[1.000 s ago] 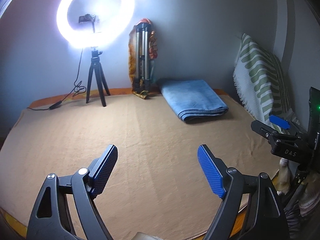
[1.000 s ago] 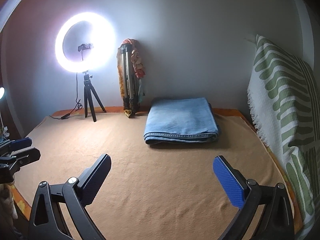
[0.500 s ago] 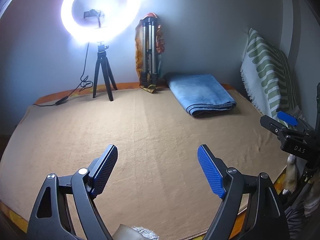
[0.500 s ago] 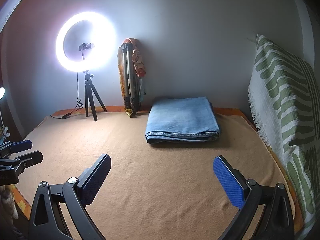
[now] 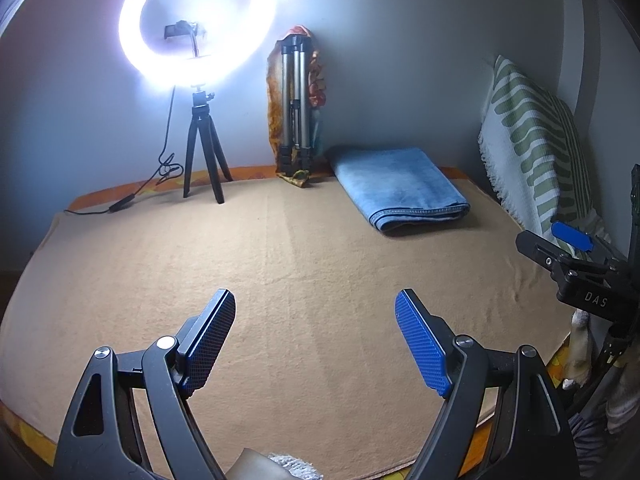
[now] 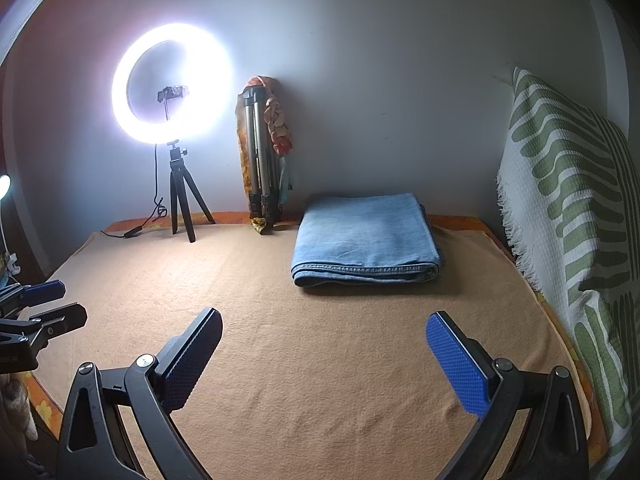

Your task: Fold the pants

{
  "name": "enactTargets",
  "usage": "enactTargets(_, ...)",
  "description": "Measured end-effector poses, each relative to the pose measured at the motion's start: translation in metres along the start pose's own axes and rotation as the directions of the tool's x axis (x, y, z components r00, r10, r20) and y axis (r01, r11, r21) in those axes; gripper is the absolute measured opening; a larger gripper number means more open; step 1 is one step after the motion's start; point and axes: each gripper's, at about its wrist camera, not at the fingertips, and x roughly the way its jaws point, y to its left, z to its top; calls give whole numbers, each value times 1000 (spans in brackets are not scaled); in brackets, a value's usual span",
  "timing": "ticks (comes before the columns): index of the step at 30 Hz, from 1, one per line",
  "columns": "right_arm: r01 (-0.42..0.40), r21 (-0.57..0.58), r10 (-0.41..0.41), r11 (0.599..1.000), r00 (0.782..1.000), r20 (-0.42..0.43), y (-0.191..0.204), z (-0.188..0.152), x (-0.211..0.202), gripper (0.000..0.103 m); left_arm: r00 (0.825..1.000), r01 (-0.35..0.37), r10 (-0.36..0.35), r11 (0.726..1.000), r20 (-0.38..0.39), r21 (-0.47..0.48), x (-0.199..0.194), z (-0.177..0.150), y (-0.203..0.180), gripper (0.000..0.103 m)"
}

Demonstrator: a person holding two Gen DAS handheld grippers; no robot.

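Leftmost, lit ring light on its small tripod, folded tripod against the wall, folded blue jeans on the tan blanket beside the green-striped throw, left gripper and right gripper both spread wide, holding nothing.

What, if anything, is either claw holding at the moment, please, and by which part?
Nothing is held. The left claw and right claw are both open over the blanket, apart from the folded jeans by the wall.
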Motion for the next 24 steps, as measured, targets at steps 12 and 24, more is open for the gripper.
enactTargets(12, 2, 0, -2, 1000, 1000, 0, 1, -1, 0, 103, 1000, 0, -1, 1000, -7, -9, 1, 0, 0, 83)
enactTargets(24, 2, -4, -2, 1000, 1000, -5, 3, -2, -1, 103, 1000, -3, 3, 1000, -14, -14, 1, 0, 1, 83)
